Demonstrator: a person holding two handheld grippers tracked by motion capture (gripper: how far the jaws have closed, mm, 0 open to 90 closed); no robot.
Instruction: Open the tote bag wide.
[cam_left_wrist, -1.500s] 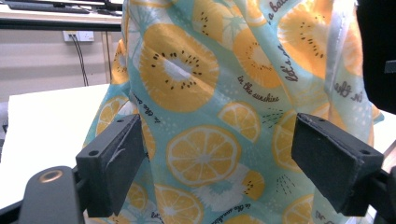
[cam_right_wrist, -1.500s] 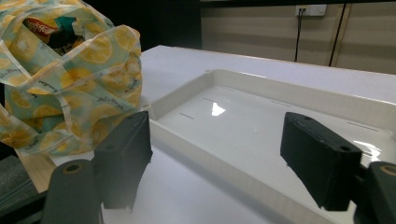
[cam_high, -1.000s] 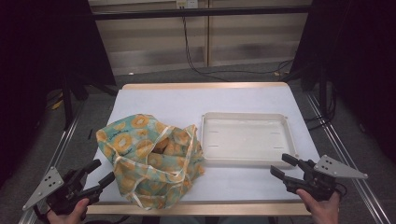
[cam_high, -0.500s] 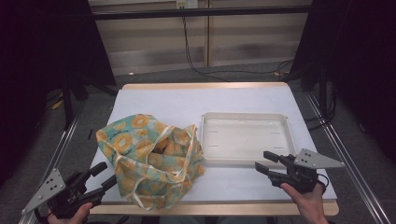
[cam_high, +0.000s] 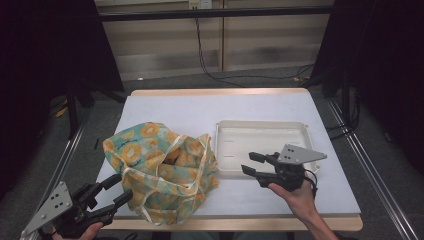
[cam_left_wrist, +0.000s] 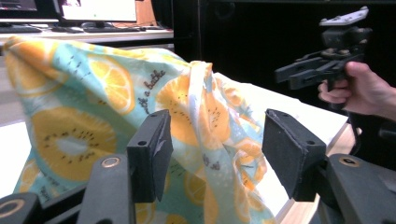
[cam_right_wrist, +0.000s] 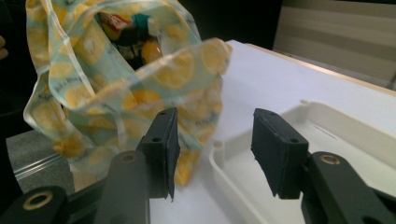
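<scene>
Bag, a cloth one printed with orange slices, slumps on the near left part of the white worktop, its mouth turned toward the tray. The tray lies just right of the bag, shallow, white and bare. The right tool view looks into the open mouth: packaged items sit inside, none taken out.

Left tool is at the bag's near left corner, jaws about half apart and just narrowed; the left tool view has the cloth and a handle strip beyond the pads, nothing clamped between them. Right tool hangs over the tray's near left corner, pointing at the bag's mouth, jaws likewise half apart and just narrowed, holding nothing.

Assessment: the job appears to be emptying the bag into the tray, and it stands at the approach stage. Nothing is done that shows. Left to do: take hold of the bag, open or steady its mouth, lift the contents out and set them in the tray
</scene>
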